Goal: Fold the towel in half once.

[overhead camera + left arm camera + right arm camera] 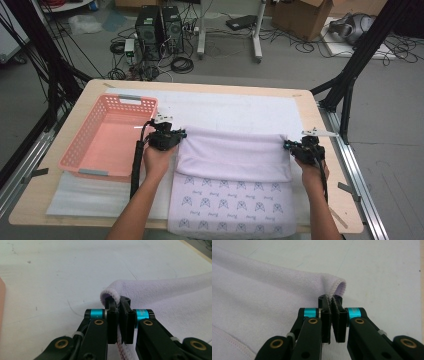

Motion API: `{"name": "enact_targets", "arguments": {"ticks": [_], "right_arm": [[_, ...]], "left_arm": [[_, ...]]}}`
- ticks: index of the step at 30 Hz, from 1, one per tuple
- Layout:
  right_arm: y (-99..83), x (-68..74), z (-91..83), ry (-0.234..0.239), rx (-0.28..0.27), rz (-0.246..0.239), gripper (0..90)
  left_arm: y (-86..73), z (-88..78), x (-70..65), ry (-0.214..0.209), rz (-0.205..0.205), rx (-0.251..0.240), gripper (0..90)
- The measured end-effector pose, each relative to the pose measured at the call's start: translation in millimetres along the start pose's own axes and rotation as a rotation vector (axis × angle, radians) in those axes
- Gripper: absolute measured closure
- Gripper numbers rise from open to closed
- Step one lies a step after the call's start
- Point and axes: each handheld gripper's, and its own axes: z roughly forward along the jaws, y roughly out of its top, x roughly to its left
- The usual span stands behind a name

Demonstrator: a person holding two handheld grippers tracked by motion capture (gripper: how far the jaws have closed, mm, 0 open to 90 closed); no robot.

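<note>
White foam sheet (pixel 240 107) covers a wooden table (pixel 320 150), cables and computer towers (pixel 160 30) on the floor beyond – no readable writing, just a small blue printed pattern on the towel (pixel 232 170). Left gripper (pixel 181 134) pinches the towel's hemmed corner, jaws pressed together on it; right gripper (pixel 287 144) does the same at the opposite corner. Towel spans between them, folded over itself, its near edge hanging off the table. Bare sheet ahead of both grippers. Pink basket (pixel 82 145) – empty – just left of the left gripper.
</note>
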Motion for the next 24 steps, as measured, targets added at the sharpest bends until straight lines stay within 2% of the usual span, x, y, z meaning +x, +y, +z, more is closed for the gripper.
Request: {"name": "enact_targets", "arguments": {"ticks": [3,6,8,9,13,16,18,24], "right_arm": [[9.9,-4.5,4.9,-0.006,-0.009,-0.003,86.8],[19.0,-6.6,10.3,-0.012,-0.016,-0.018,86.8],[25.2,-8.0,15.1,-0.018,-0.018,-0.015,86.8],[27.1,-8.7,16.9,-0.018,-0.019,-0.017,86.8],[35.4,-9.3,25.7,-0.04,-0.026,-0.02,86.8],[35.7,-11.1,32.9,-0.046,-0.026,-0.017,86.8],[34.5,-12.3,36.9,-0.044,-0.024,0.002,86.8],[31.5,-14.2,48.1,-0.045,-0.02,0.015,86.8]], "left_arm": [[5.2,5.1,4.4,-0.004,-0.004,-0.004,85.4],[10.7,10.4,10.7,-0.007,-0.027,-0.014,85.4],[13.6,13.5,14.4,-0.005,-0.025,-0.011,85.4],[14.1,16.2,16.0,0.001,-0.034,-0.027,85.4],[13.7,24.9,20.7,0.009,-0.025,-0.019,85.4],[12.1,29.7,23.8,0.009,-0.035,-0.021,85.4],[11.0,32.7,25.2,0.011,-0.034,-0.021,85.3],[8.0,37.0,26.4,0.014,-0.013,-0.004,84.4]]}}
